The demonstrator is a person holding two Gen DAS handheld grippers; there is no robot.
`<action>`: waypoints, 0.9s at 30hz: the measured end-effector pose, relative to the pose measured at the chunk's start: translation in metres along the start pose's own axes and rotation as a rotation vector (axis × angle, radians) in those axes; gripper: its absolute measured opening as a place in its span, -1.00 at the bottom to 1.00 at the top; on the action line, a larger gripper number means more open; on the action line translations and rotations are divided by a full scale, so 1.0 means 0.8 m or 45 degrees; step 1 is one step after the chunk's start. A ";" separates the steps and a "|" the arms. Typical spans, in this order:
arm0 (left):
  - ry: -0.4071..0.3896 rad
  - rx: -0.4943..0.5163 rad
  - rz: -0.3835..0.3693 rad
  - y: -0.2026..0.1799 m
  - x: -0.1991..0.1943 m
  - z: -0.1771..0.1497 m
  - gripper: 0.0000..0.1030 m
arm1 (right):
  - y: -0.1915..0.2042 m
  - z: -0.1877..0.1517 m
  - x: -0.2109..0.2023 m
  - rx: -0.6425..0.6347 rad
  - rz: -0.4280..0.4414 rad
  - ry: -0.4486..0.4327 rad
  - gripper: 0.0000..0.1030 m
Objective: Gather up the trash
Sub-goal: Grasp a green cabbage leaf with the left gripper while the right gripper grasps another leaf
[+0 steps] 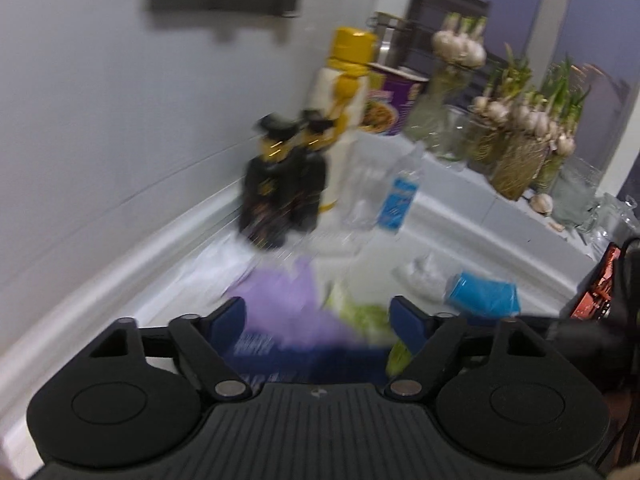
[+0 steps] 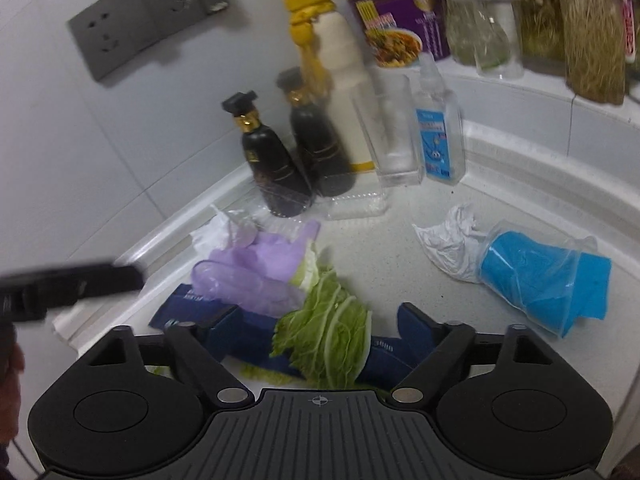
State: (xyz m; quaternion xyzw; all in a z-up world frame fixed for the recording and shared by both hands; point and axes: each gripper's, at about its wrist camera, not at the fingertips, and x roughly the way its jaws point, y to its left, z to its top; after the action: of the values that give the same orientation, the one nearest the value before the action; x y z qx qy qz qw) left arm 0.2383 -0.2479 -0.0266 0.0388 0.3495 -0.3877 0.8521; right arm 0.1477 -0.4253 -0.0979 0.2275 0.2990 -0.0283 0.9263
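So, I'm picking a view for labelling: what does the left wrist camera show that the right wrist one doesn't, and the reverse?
Only the left wrist view shows the window with dusk outside and the loose garlic bulb on the ledge. Only the right wrist view shows the wall socket clearly and the crumpled tissue in sharp detail. Both show the purple glove, cabbage leaf, dark blue box, blue bag and dark bottles. Both tools, left and right, are open.

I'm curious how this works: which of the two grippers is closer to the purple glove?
Left. The left gripper has the purple glove between its open jaws; the right gripper sits over the cabbage leaf, with the glove ahead to its left.
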 end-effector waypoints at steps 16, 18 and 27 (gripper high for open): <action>0.415 -0.014 0.071 -0.037 0.165 0.020 -0.27 | -0.019 -0.001 0.021 0.063 0.023 0.057 -0.25; 0.421 -0.016 0.108 -0.040 0.171 0.019 -0.56 | -0.019 0.000 0.021 0.063 0.024 0.056 -0.27; 0.352 -0.097 0.078 -0.032 0.158 0.019 -0.99 | -0.020 0.003 0.013 0.059 0.017 0.034 -0.70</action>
State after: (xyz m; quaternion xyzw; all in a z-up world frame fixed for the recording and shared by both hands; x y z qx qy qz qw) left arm 0.2870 -0.3510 -0.0893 0.0700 0.4767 -0.3389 0.8081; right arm 0.1542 -0.4400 -0.1086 0.2514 0.3090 -0.0258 0.9169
